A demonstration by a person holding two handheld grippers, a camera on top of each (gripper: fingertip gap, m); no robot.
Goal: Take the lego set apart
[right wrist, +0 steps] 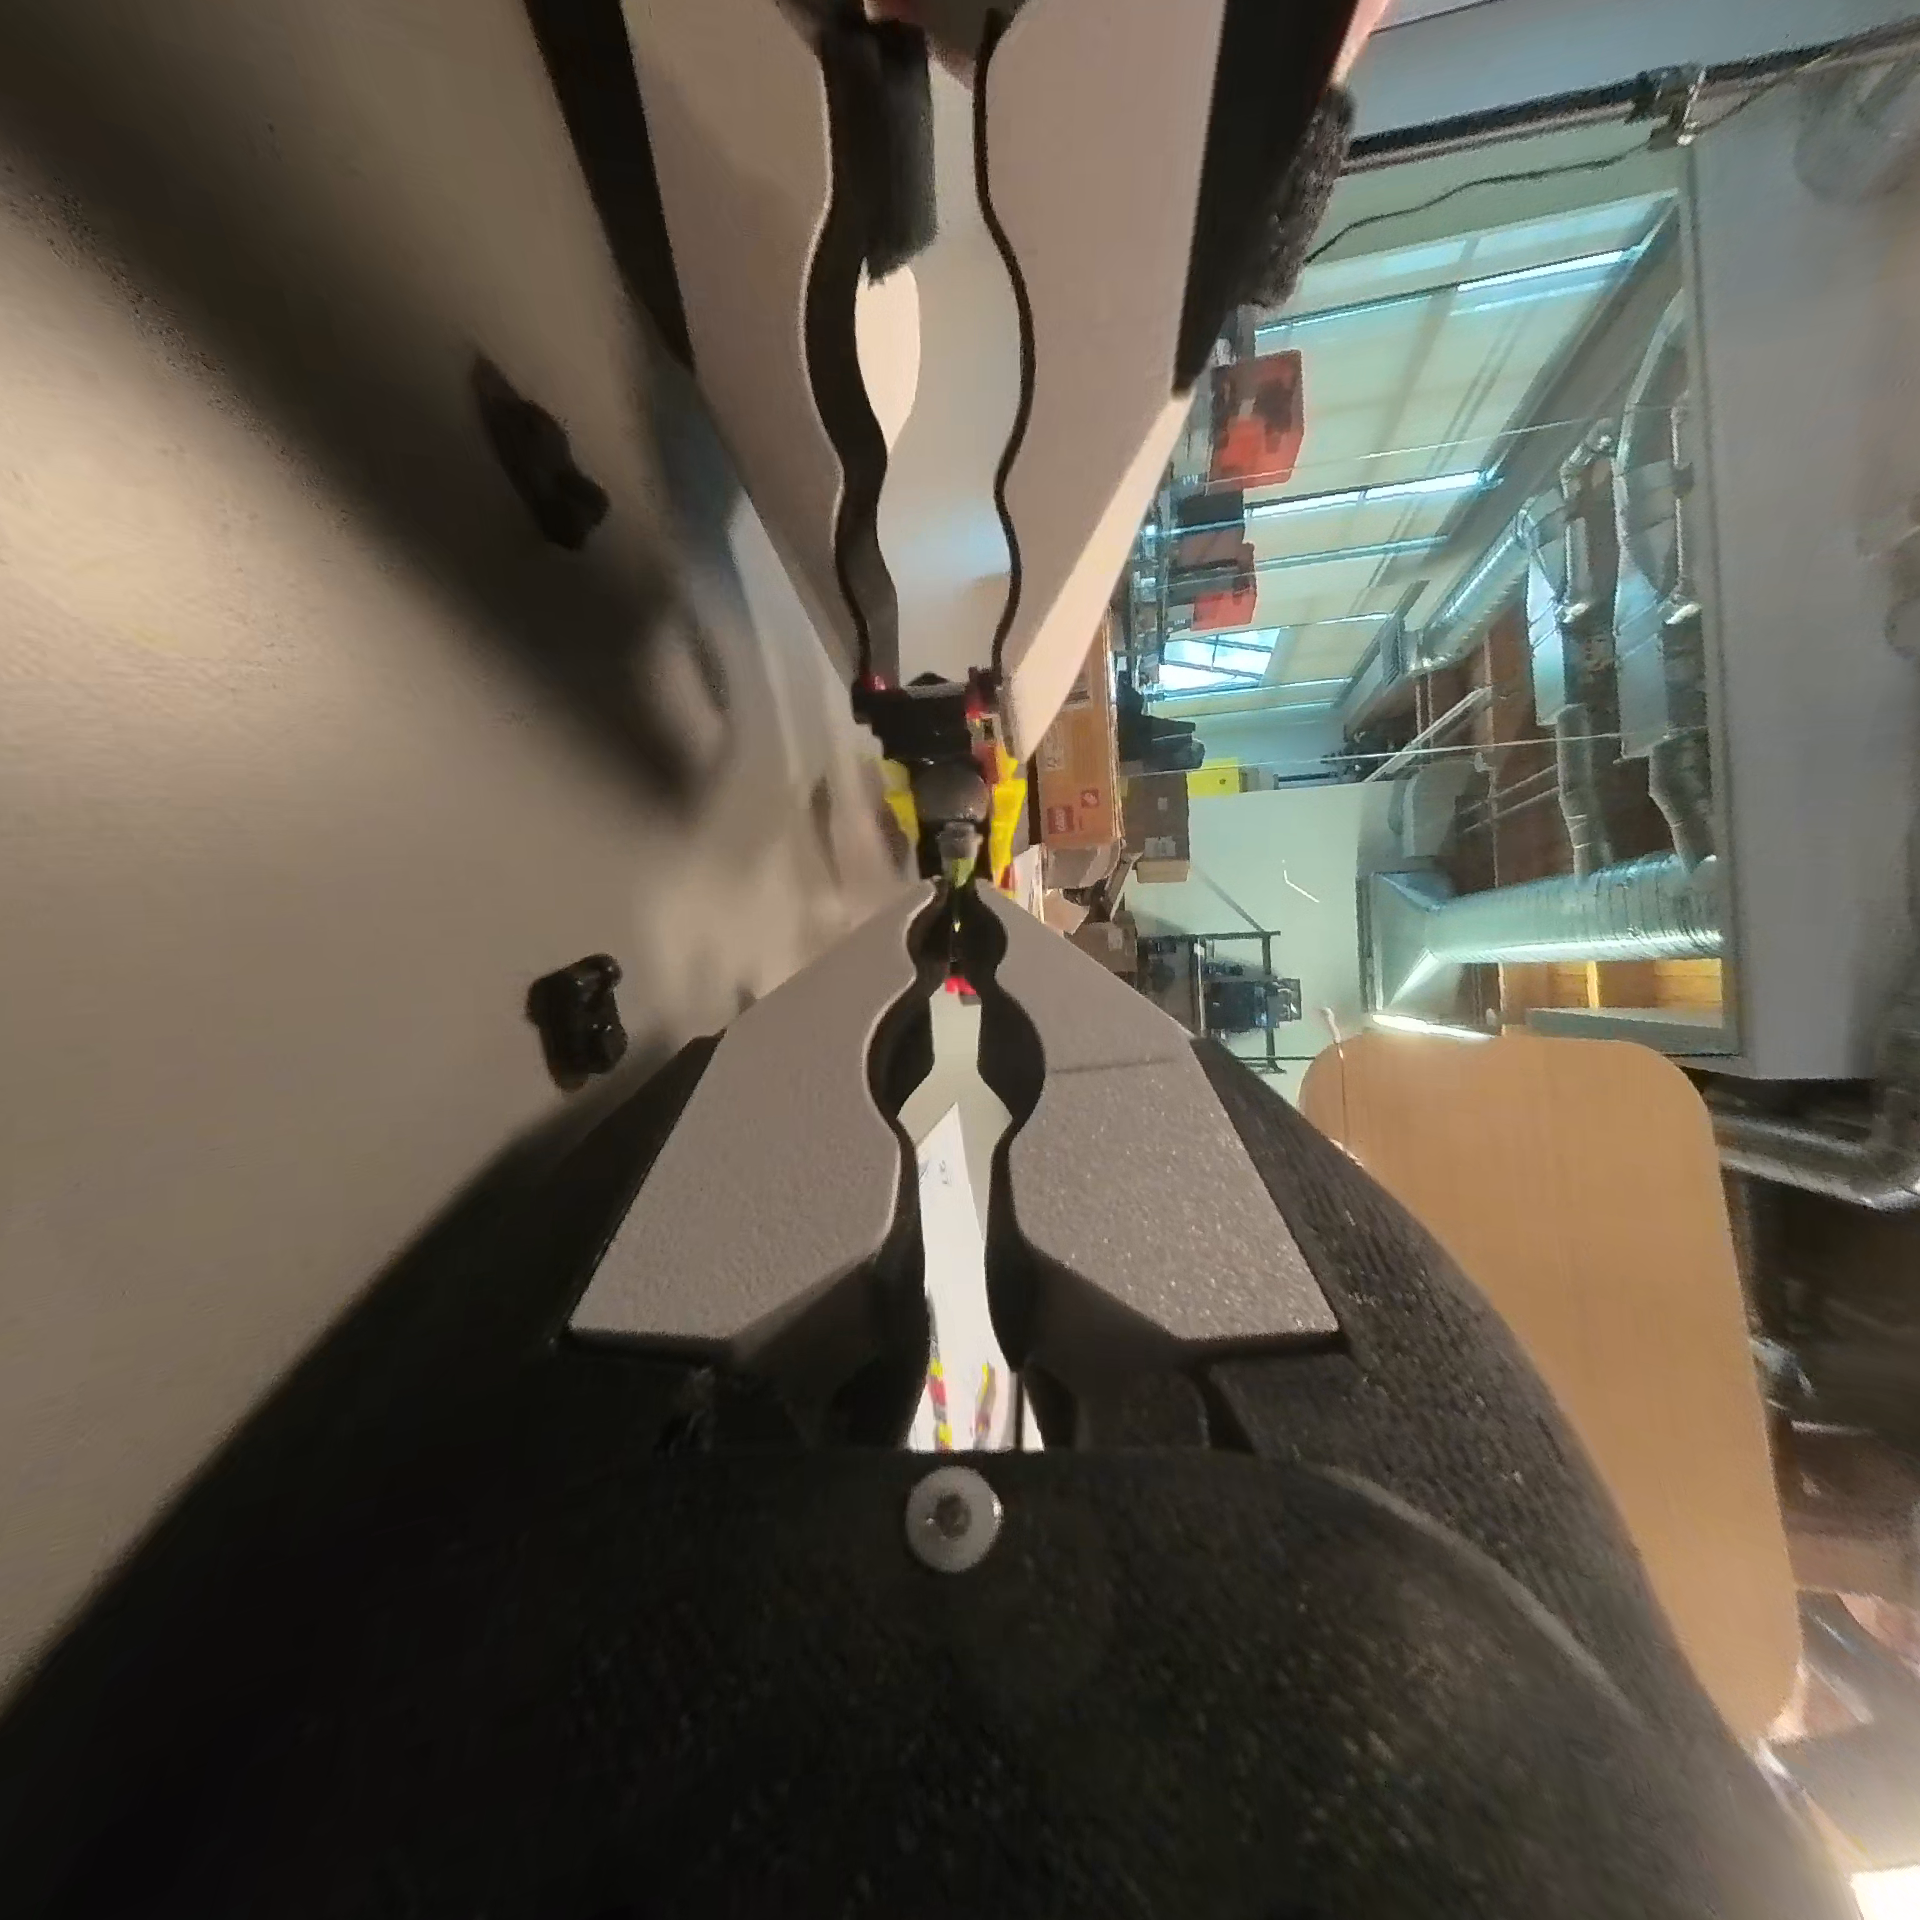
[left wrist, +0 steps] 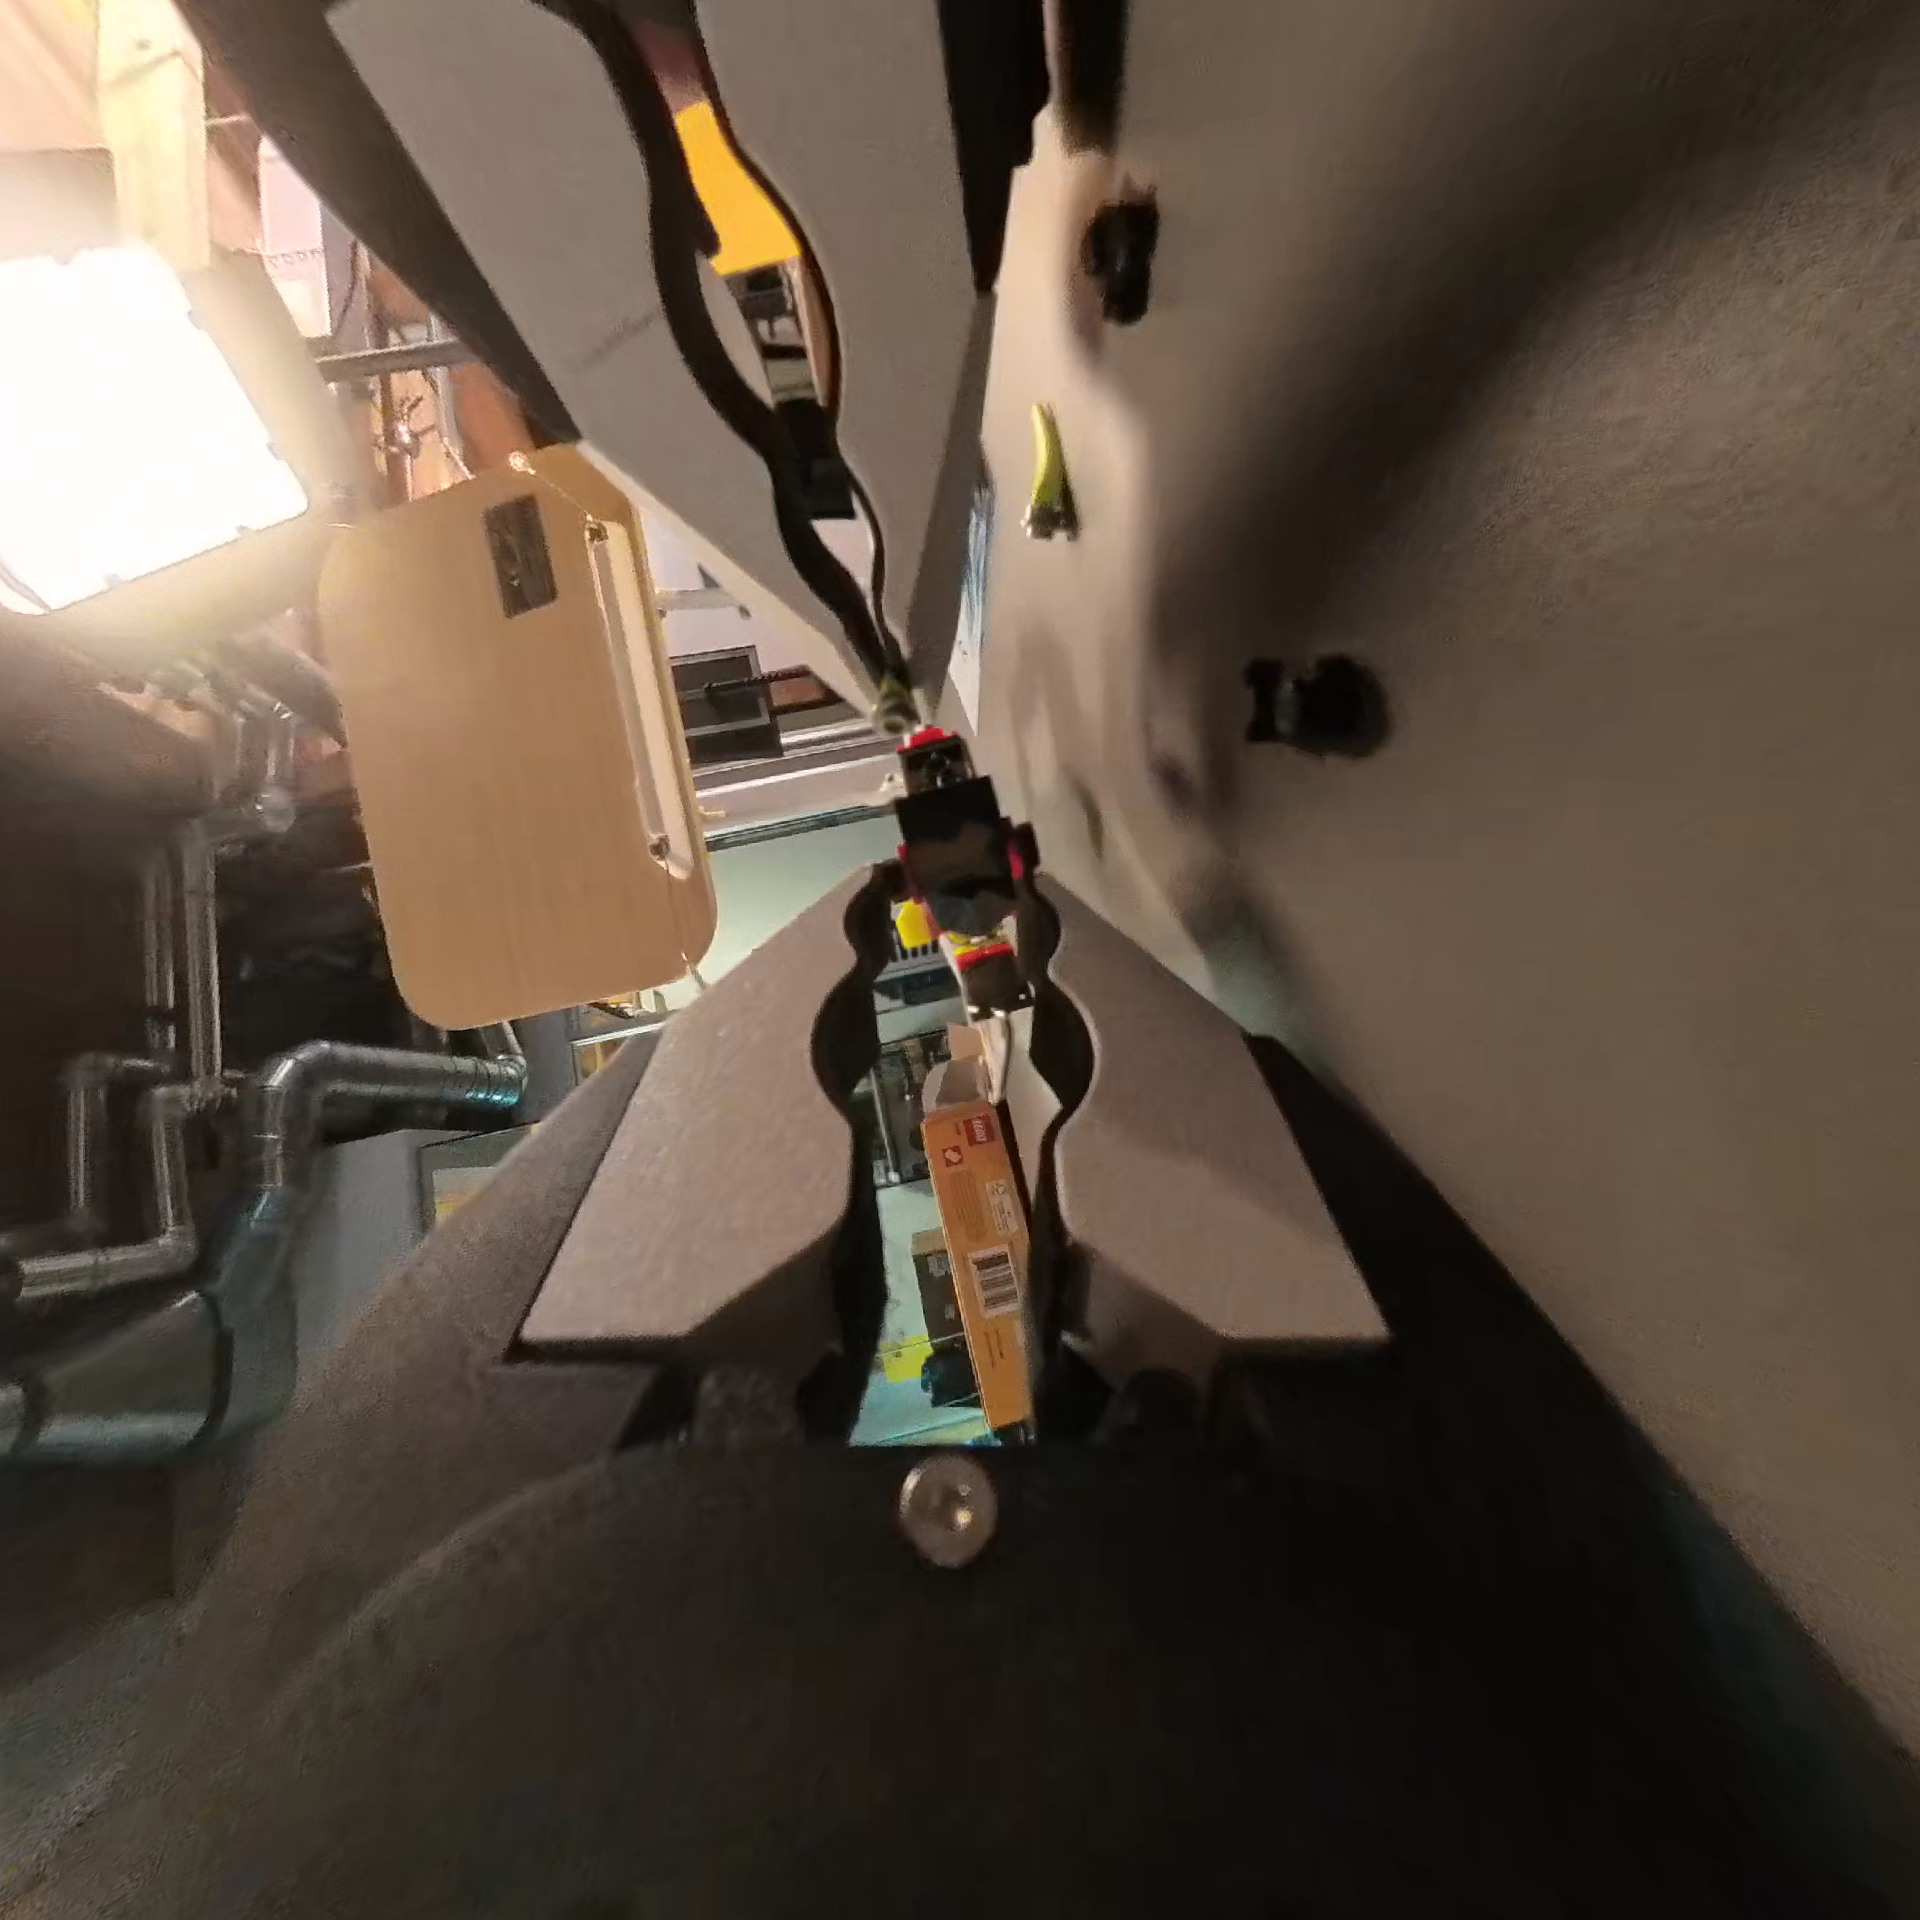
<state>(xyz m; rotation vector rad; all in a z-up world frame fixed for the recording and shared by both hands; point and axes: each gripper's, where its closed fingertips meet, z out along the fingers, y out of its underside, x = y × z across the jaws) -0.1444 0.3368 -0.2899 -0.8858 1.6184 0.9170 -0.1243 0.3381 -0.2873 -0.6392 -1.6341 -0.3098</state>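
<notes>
1. The left gripper (left wrist: 954,899) had its fingers clamped on the black-and-red lego set (left wrist: 951,847), just above the centre of the left wrist view.
2. The right gripper (left wrist: 896,694) came in from 12 o'clock in that view, tip to tip with the left one; its fingers were closed on the far end of the same lego set, around a slim yellow-green part (right wrist: 954,883).
3. In the right wrist view, the model sat just above centre, black with red and yellow pieces, between the two grippers' tips.
4. Loose pieces lay on the grey table (left wrist: 1558,935): a black piece (left wrist: 1311,701) at 2 o'clock, another black piece (left wrist: 1120,249) at 12 o'clock, and a yellow curved piece (left wrist: 1049,473) nearer centre.
5. An orange box (left wrist: 982,1247) stood behind the left fingers at 6 o'clock; it bore a small red logo, printed text and a barcode, too small to make out.
6. A printed sheet (right wrist: 956,1299) showed between the right fingers at 6 o'clock.
7. A wooden chair back (left wrist: 509,748) stood at 9 o'clock.
</notes>
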